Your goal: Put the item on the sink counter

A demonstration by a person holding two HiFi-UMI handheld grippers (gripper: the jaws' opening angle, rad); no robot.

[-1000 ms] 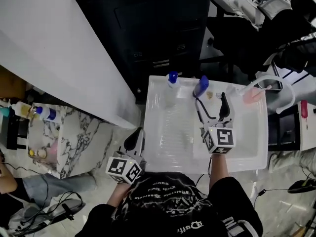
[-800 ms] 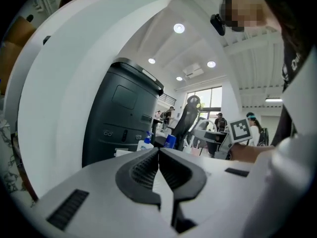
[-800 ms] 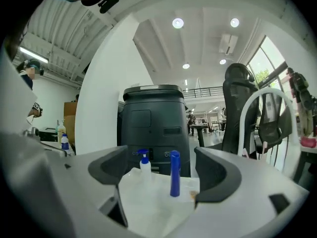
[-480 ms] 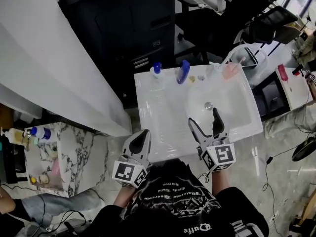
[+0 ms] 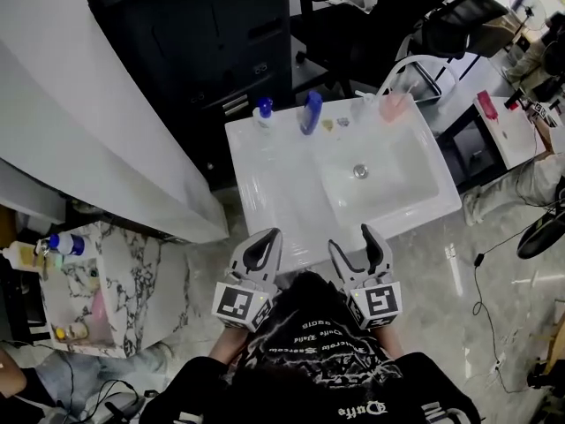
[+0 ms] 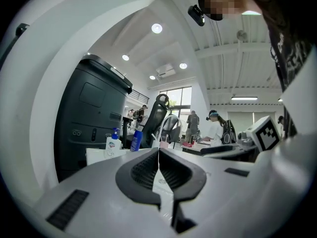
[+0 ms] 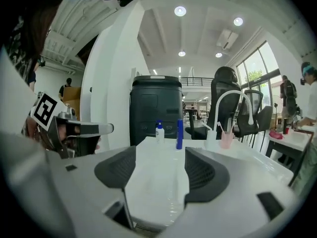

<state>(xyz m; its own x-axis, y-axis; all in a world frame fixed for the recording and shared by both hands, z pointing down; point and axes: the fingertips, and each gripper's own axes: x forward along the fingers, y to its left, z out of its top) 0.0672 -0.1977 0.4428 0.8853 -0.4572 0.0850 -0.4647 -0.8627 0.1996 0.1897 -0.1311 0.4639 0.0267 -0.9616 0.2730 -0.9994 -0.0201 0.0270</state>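
A tall blue bottle [image 5: 309,111] stands upright at the back of the white sink counter [image 5: 265,193], beside a white pump bottle [image 5: 263,111] with a blue cap. In the right gripper view the blue bottle [image 7: 179,134] and the pump bottle [image 7: 159,131] stand far ahead. My right gripper [image 5: 351,240] hovers at the counter's near edge, well away from both; its jaws are closing with nothing between them [image 7: 159,175]. My left gripper [image 5: 265,241] is held off the front left corner, its jaws shut and empty [image 6: 159,155].
The basin with its drain [image 5: 360,171] fills the counter's right half. A curved white faucet [image 5: 402,67] and a pink cup [image 5: 393,106] stand at the back right. A dark cabinet [image 5: 194,34] rises behind. A marble shelf [image 5: 79,272] with bottles is at the left.
My right gripper has drawn back from beside the blue bottle to the counter's near edge, and its jaws have narrowed. The left gripper moved in closer. The bottle stays standing on the counter.
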